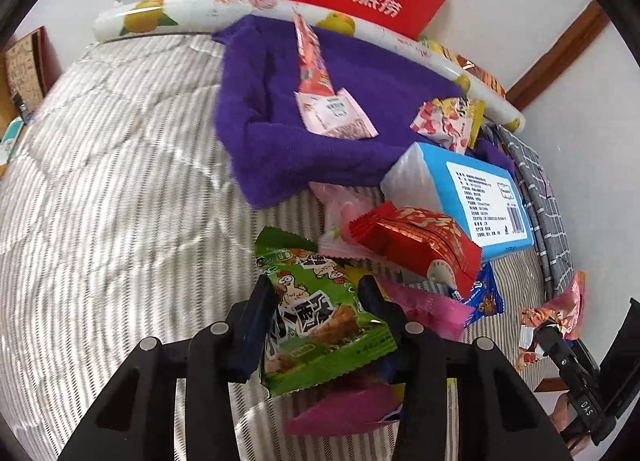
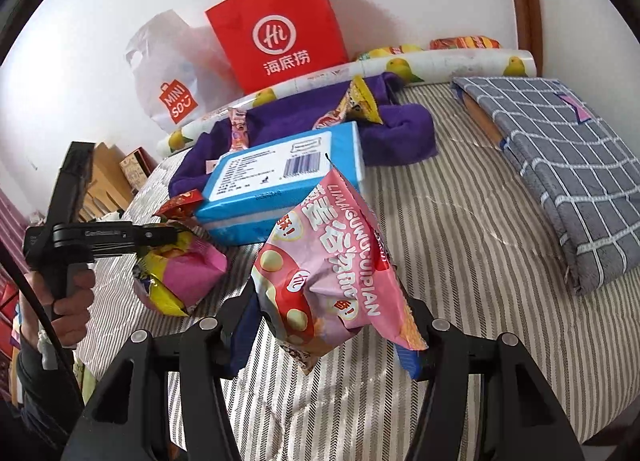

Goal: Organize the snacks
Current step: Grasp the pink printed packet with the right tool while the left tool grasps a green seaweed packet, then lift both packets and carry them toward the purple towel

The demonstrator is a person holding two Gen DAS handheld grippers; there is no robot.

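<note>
Many snacks on striped bedding

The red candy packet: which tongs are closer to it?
Left. The left tongs, gripping a green snack, sit just below the red candy packet; the right tongs hang farther off.

The left gripper clamps a green snack packet just below the red packet, above the striped bed.
</note>
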